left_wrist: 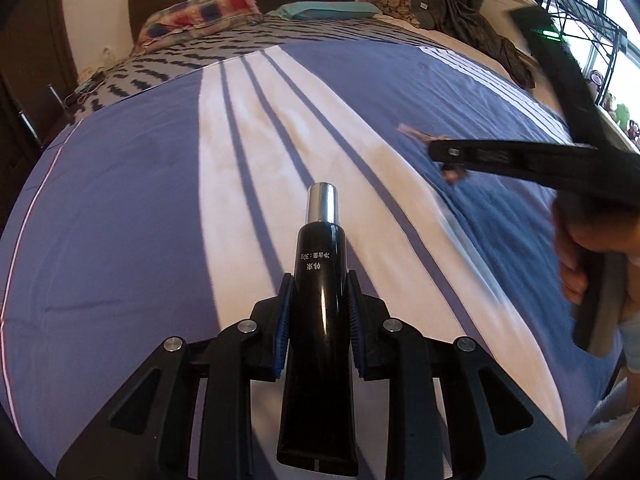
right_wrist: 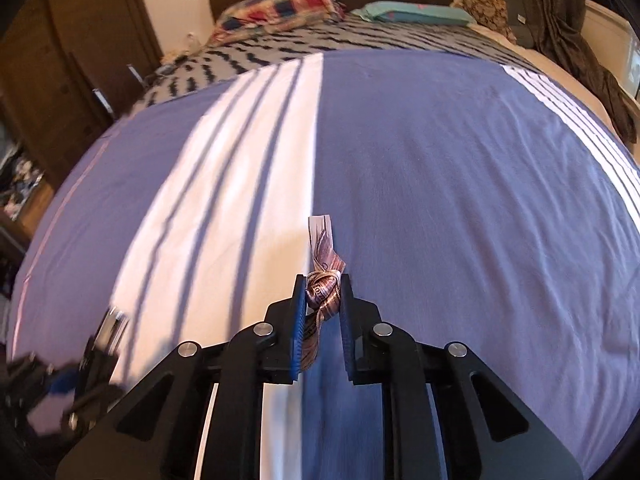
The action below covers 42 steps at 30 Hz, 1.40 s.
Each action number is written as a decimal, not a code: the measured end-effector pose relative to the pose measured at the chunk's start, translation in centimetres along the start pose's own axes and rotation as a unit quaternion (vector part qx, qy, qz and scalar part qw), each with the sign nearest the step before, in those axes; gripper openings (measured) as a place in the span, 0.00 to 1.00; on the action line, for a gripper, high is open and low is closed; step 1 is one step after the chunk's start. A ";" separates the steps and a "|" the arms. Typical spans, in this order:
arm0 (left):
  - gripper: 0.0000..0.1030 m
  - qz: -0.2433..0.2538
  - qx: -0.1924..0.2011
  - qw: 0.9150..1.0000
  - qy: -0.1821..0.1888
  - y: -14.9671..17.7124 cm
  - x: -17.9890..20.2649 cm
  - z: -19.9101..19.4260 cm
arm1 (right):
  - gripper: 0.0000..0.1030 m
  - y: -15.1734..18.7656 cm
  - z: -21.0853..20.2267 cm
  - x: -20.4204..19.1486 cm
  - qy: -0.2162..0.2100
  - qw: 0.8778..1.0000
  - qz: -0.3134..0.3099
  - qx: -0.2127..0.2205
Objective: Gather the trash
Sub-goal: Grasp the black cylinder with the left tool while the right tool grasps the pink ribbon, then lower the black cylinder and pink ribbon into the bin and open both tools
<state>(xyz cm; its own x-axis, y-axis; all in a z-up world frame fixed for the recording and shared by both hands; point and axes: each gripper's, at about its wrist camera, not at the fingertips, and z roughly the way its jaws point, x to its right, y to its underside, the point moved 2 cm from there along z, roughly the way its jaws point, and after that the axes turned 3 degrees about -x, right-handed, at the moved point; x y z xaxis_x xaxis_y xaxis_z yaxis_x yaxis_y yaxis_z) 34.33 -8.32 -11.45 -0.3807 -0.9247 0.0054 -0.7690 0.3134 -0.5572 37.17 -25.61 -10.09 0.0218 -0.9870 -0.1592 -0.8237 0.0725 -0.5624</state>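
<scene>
Both loaded: left gripper (left_wrist: 319, 304) clamps stiff, slick tube (left_wrist: 320, 280) mid-body; right gripper (right_wrist: 323, 304) pinches light, crinkly wrapper (right_wrist: 323, 284) at its bunched middle.

left claw (left_wrist: 320, 304) and right claw (right_wrist: 323, 308), both clamped, held level, well apart

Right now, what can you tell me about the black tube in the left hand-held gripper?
The black tube is a glossy, plastic-looking squeeze tube with a shiny silver cap and small white print on its body. Its flat crimped end faces the camera and the cap points away, over the bed. The left hand-held gripper is shut on its middle, a blue pad pressing each side. Nothing else touches it.
</scene>
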 end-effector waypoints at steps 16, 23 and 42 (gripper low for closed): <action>0.23 0.020 0.058 0.998 -0.008 11.1 4.2 -13.7 | 0.16 13.8 -18.5 -4.8 -0.044 0.993 -0.082 0.075; 0.23 0.032 0.074 0.997 0.015 17.6 6.3 -17.6 | 0.16 20.5 -21.4 -6.2 -0.072 0.991 -0.087 0.074; 0.23 0.020 -0.010 0.999 0.030 32.3 10.4 -14.6 | 0.16 36.5 -17.4 -5.8 -0.062 0.997 -0.033 -0.023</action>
<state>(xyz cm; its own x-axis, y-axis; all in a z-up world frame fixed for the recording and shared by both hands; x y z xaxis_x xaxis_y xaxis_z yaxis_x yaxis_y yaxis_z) -2.00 -4.68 -17.24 -0.4409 -0.8969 0.0336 -0.7627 0.3546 -0.5409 -2.91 -19.71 -15.59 0.1438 -0.9638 -0.2245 -0.8428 -0.0004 -0.5382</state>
